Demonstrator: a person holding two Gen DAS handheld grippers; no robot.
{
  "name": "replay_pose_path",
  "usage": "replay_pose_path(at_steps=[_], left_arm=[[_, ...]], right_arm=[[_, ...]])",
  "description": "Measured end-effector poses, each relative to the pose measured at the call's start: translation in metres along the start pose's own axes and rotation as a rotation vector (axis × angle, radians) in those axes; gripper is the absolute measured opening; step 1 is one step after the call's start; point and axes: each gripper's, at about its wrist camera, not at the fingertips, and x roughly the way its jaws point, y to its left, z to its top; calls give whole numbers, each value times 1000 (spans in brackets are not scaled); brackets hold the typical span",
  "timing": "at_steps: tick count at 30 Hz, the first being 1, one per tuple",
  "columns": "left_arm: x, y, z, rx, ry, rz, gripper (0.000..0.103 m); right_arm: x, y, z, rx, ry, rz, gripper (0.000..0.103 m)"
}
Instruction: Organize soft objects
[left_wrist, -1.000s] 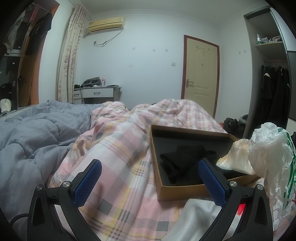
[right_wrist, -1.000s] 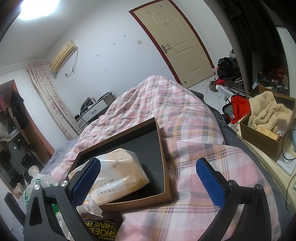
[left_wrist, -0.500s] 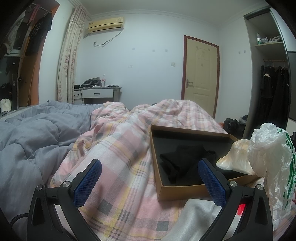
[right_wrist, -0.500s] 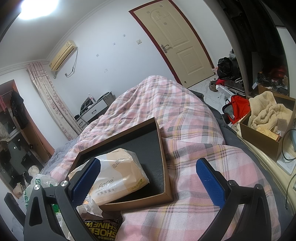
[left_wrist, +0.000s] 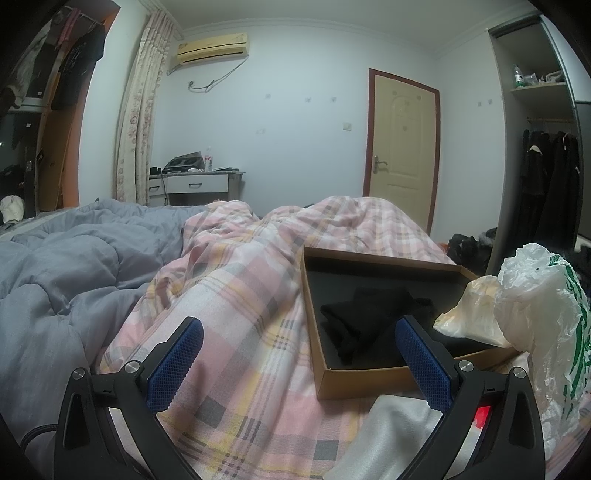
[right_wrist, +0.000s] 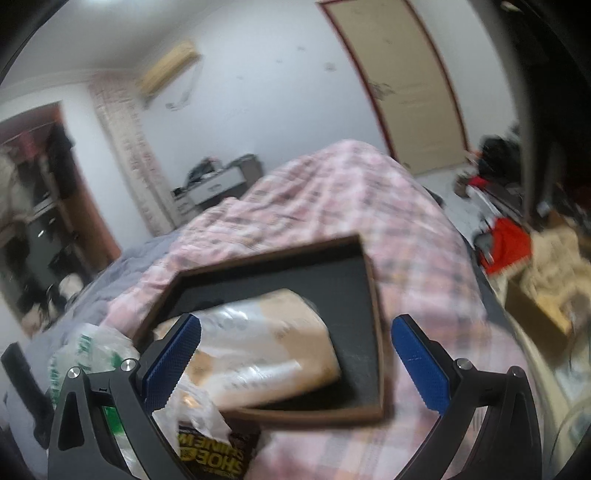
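Left wrist view: left gripper (left_wrist: 299, 360) is held wide open, empty, at lower centre. A black garment (left_wrist: 369, 317) is seen inside the cardboard box (left_wrist: 369, 380), centre right, on the plaid quilt (left_wrist: 240, 295).

Right wrist view, blurred: right gripper (right_wrist: 297, 360) is spread wide, empty. A tissue pack (right_wrist: 266, 347) is lodged in the box's (right_wrist: 376, 332) lower-left part, at lower centre.

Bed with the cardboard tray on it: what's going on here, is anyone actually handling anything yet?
Not yet. A person holds two tongs over the plaid quilt, both open and empty. The left tongs point toward the shallow cardboard tray, which holds a black garment. The right tongs face a wrapped tissue pack that lies partly in the tray; that view is blurred. A white plastic bag sits beside the tray.
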Motion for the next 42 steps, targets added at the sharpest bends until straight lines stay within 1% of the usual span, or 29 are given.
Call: replay_pose_path(at_steps=[2,4,6,9,10,13,17,18,20,22,23,26,29,32,33,36,39,42], left_arm=[[0,0,0,0,1,-1,103],[0,1,0,1,0,-1,103],[0,0,0,1,0,0,103],[0,-1,0,1,1,0,103],[0,0,0,2,1,0,103],[0,0,0,1,0,-1,103],[0,0,1,-4,-2,-11,103],[-1,2,2,-10,-3,-27,103],[-1,5,8,-33,-9,-91,103],[-1,2,19,-42,-13,-125,103],[1,-1,24,-34,-6,-126,103],[16,-13,39,4,47,-108,103],[39,-28,49,53,144,-100,103],[68,-39,50,108,262,-82,103],[79,-43,48,130,311,-76,103],[105,-49,40,171,414,-80,102],[116,-56,30,211,458,-90,98],[120,-61,28,233,463,-80,98]], right_arm=[[-2,8,10,-61,-38,-39,103],[1,14,16,-104,-40,-48,103],[8,17,14,-132,-31,-63,103],[24,15,2,-148,11,-71,103],[32,14,-6,-148,42,-73,103],[45,10,-9,-133,122,-95,103],[39,1,-8,-94,105,-102,103],[37,-1,-8,-83,101,-103,103],[35,-6,-7,-56,94,-102,103],[32,-14,-7,-16,85,-97,103],[31,-16,-7,-1,82,-95,103],[30,-25,-7,52,73,-88,103],[28,-28,-7,81,58,-83,103],[24,-25,-7,70,36,-93,103],[22,-22,-7,58,28,-98,103],[19,-16,-7,20,11,-112,103],[18,-12,-6,-12,-2,-127,103],[18,-10,-6,-32,-7,-136,103]])
